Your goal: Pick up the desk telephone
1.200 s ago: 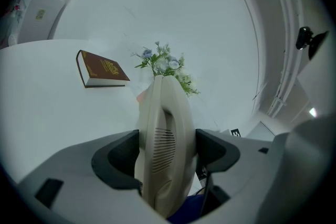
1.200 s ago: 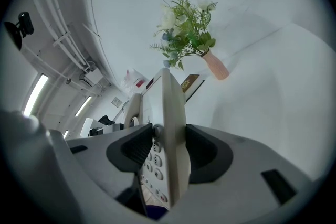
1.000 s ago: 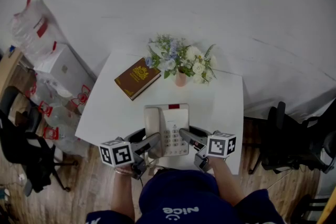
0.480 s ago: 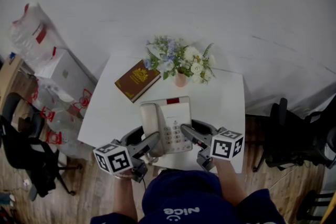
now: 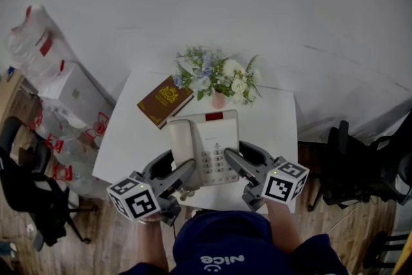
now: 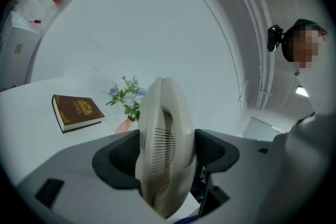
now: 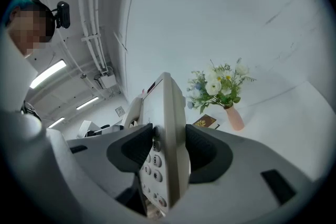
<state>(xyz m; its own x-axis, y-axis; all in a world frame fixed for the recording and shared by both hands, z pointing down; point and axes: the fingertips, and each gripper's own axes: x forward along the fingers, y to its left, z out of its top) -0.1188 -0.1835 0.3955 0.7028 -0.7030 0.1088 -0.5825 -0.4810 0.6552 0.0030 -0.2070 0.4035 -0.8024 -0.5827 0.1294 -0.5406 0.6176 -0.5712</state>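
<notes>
The cream desk telephone (image 5: pixel 206 146) is held above the small white table (image 5: pixel 129 132), gripped from both sides. My left gripper (image 5: pixel 187 172) is shut on its handset side; in the left gripper view the handset (image 6: pixel 164 139) stands edge-on between the dark pads. On the keypad side my right gripper (image 5: pixel 229 160) is shut on the telephone's body (image 7: pixel 169 139), whose number keys show beside the jaw. The red display strip (image 5: pixel 214 116) faces up at the phone's far end.
A brown book (image 5: pixel 165 102) lies at the table's back left. A bouquet in a pink vase (image 5: pixel 217 79) stands at the back middle. White boxes and bags (image 5: pixel 61 93) sit left of the table, dark chairs (image 5: pixel 351 167) at both sides. A white wall is behind.
Both grippers have risen with the telephone clamped between them; it has come up off the table toward the camera and its far end now reaches close to the vase.
</notes>
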